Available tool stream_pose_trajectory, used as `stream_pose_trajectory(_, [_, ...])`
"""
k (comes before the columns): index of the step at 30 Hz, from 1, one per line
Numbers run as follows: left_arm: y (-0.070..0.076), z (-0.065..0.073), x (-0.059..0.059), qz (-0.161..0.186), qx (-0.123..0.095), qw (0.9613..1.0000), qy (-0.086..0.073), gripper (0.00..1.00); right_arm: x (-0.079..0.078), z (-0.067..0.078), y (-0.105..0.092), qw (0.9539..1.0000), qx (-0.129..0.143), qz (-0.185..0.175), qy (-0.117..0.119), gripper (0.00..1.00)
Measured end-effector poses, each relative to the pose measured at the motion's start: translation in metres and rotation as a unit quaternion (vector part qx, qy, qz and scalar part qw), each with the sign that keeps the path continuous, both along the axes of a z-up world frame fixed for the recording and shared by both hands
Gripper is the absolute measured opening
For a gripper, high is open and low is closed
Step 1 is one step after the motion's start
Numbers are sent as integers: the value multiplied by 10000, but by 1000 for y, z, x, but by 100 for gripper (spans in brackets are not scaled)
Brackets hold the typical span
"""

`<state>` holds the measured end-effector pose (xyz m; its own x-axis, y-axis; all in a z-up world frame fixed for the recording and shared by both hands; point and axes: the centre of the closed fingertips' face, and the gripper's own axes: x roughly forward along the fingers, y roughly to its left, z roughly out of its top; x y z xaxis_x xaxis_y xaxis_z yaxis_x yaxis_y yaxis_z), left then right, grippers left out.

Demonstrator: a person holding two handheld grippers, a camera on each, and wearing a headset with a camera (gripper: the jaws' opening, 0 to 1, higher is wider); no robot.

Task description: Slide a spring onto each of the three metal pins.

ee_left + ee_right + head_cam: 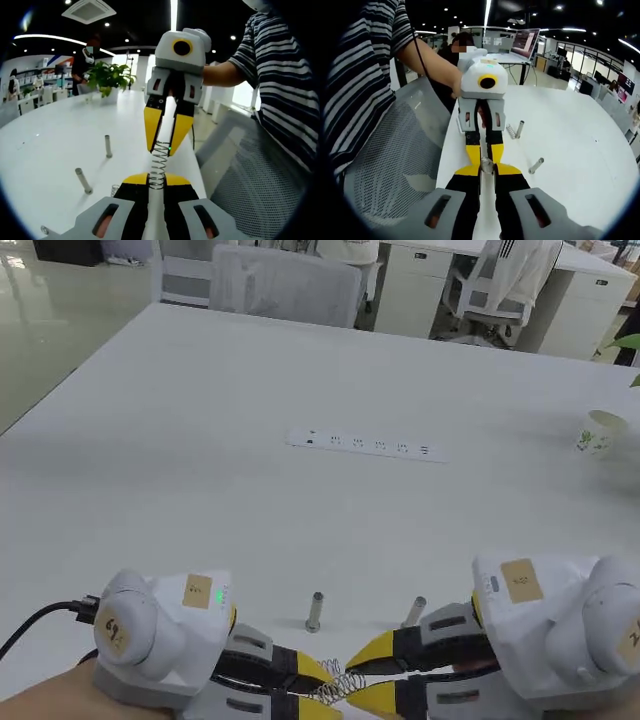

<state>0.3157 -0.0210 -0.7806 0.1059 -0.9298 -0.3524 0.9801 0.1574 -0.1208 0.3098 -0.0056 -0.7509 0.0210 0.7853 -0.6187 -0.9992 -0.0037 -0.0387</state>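
Note:
A small steel spring (340,687) hangs between the two grippers at the near table edge. My left gripper (322,686) is shut on one end of the spring (159,162). My right gripper (354,678) faces it, jaws closed on a metal pin (486,164) at the spring's other end. In the left gripper view the right gripper (162,149) meets the spring's top. One pin (316,610) stands upright on the table just beyond, and a second pin (415,612) leans to its right. A loose spring (510,131) lies by the upright pin (520,129).
A white power strip (365,445) lies mid-table. A paper cup (602,432) stands at the right edge. Office chairs (285,285) line the far side. A mesh chair (400,150) sits by the near table edge, beside the person in the striped shirt.

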Motion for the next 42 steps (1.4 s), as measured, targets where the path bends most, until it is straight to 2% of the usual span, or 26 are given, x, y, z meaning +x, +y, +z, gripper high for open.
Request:
stream_pose_trajectory(4, [-1,0,0,-13,11,10000,-24,2,0,4,5,9997,213,-97,57,7])
stream_pose_trajectory(9, [-2,-1,-1,-17,60,10000,-51,2,-1,4,10,9995,286,-156,23,8])
stream_pose_trajectory(10, [-2,0,-1,-37,51,10000,-60,2,-1,7,13,9989,410,-210,91,8])
stream_pose_trajectory(13, [-3,-2,-1,-42,110,9999,-92,2,-2,6,15,9991,364,-219,6,8])
stream_pose_trajectory(15, [-4,0,-1,-23,31,10000,-7,2,-1,9,18,9983,498,-287,35,7])
stream_pose_trajectory(16, [-7,3,-3,-61,-17,10000,-31,2,-2,11,21,9978,580,-322,96,7])
stream_pose_trajectory(19, [-8,3,-2,-58,17,9999,-95,3,-2,11,25,9985,487,-243,-56,7])
stream_pose_trajectory(21, [-7,3,-1,-43,1,10000,-66,3,-2,11,26,9986,464,-217,-120,7])
stream_pose_trajectory(26, [1,4,1,34,-35,10000,-14,3,0,13,25,9982,526,-249,-125,7])
stream_pose_trajectory(30, [3,8,2,129,-149,9998,54,3,1,17,28,9979,582,-228,-177,7])
stream_pose_trajectory(35, [4,9,4,205,-160,9997,28,3,4,18,29,9981,543,-230,-192,7])
stream_pose_trajectory(38, [6,11,8,285,-202,9994,78,4,5,19,29,9980,550,-249,-188,7])
stream_pose_trajectory(40, [7,10,8,325,-177,9992,176,4,6,18,29,9982,510,-259,-195,7])
stream_pose_trajectory(42, [8,8,10,348,-140,9992,145,4,7,17,29,9981,499,-298,-211,7])
